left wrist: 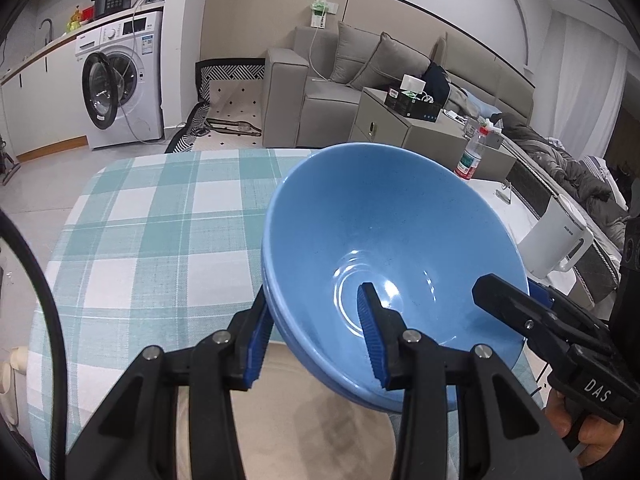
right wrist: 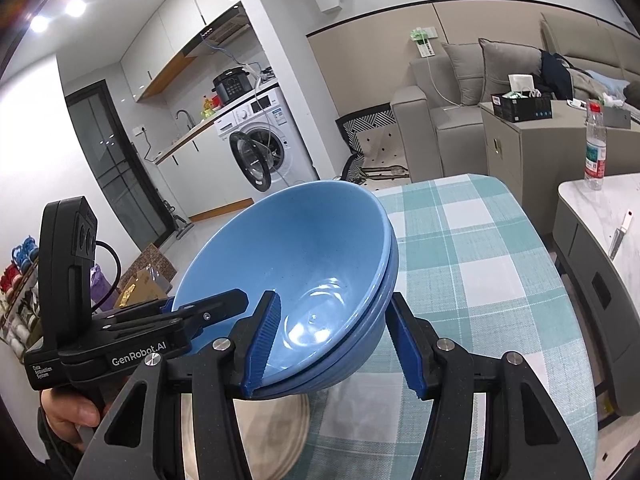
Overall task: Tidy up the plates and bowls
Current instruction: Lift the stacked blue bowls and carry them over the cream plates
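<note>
A stack of nested blue bowls (left wrist: 384,248) is held tilted above the checked tablecloth (left wrist: 160,232). My left gripper (left wrist: 316,340) is shut on the stack's near rim, one finger inside and one outside. My right gripper (right wrist: 332,340) is shut on the opposite rim of the same stack (right wrist: 296,252), also one finger inside and one outside. Each gripper shows in the other's view: the right one (left wrist: 520,312) at the bowls' right rim, the left one (right wrist: 192,312) at their left rim. A beige plate (left wrist: 288,408) lies on the table beneath the bowls; it also shows in the right wrist view (right wrist: 280,432).
A white marble side table (right wrist: 600,208) with a water bottle (right wrist: 595,148) stands right of the table. A white kettle (left wrist: 556,244) sits there too. A grey sofa (left wrist: 320,92), a cabinet (left wrist: 396,128) and a washing machine (left wrist: 120,84) lie beyond the table's far edge.
</note>
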